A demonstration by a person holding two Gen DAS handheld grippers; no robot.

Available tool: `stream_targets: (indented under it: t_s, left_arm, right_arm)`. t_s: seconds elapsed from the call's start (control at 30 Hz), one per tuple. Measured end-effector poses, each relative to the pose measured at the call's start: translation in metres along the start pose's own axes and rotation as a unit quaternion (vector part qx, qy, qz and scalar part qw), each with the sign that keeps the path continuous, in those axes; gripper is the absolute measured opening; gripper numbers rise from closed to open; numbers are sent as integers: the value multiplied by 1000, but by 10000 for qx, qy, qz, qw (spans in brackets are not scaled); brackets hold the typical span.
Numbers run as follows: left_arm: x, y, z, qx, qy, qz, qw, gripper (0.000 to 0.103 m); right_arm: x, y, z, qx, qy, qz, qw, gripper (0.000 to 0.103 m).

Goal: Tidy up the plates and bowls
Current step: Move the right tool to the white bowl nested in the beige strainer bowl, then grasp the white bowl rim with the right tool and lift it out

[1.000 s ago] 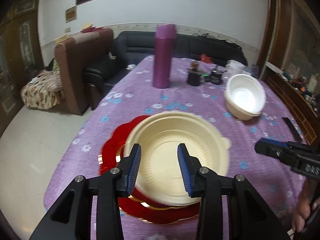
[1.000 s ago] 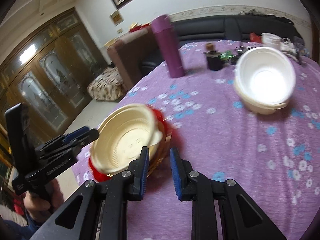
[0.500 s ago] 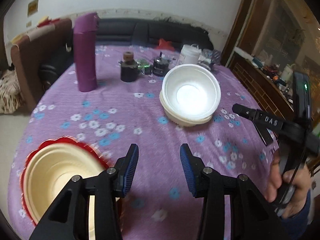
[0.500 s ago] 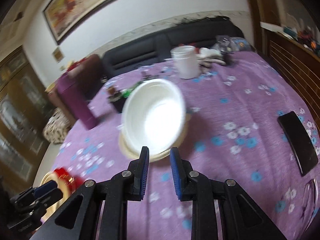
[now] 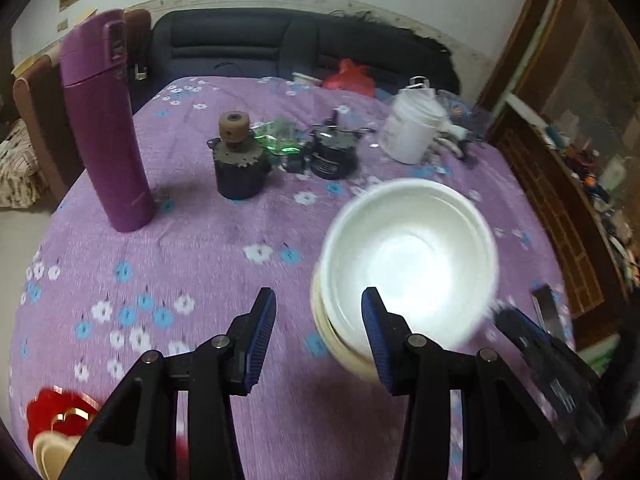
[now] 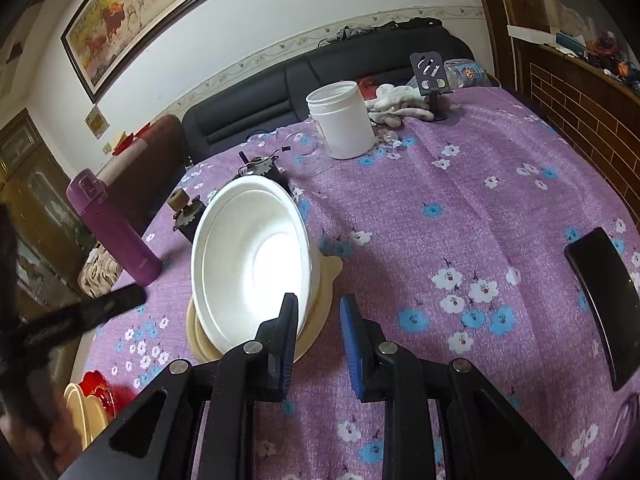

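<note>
Sitting mid-bench on purple flowered cloth: white bowl [image 5: 408, 264] nested in cream bowl [image 6: 320, 304]; left gripper [image 5: 318, 338] jaws apart with near-left rim of bowls between them, pads not pressing; right gripper [image 6: 318, 344] jaws narrowly parted, nothing between, its left finger in front of bowl rim; red plate [image 5: 52, 412] with cream dish at bench's near-left edge; purple flask [image 5: 106, 128], white jar [image 6: 342, 120] and black phone [image 6: 604, 300] farther out.
</note>
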State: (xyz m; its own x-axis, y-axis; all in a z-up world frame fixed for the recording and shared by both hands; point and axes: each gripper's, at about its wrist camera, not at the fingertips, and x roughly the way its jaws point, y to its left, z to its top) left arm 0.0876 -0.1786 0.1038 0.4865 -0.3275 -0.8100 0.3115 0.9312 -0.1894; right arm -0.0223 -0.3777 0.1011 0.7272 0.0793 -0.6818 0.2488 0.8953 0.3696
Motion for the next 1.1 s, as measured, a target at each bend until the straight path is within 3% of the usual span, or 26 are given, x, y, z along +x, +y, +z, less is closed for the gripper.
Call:
stream_targets:
  t_s: [0.3,0.33,0.37,0.43,0.87,1.1]
  left_arm:
    - [39,-10,28,233,123,-51,9996,43]
    - [45,-12,28,250,192,-80,9995,41]
    - [49,-13,29,225,220,-70,9995,28]
    - [54,-15,28,224,314,-173,9991,14]
    - [-1,-39,19,630,-154,-121,9978,13]
    - [-43,-49,-9,876,-367,-207,9953,17]
  right_arm:
    - [19,-1,3,-117,83,-19,9999,24]
    - [22,0,2,-136,89,-34,9999,24]
    - [24,1,2,-150,110,-61,9998,22]
    - [26,2,2,-152,116,-35,9998,11]
    - [-13,2,6,-44,-217,47,9997,11]
    - [-52,4,-7,-60,-291,180,9994,11]
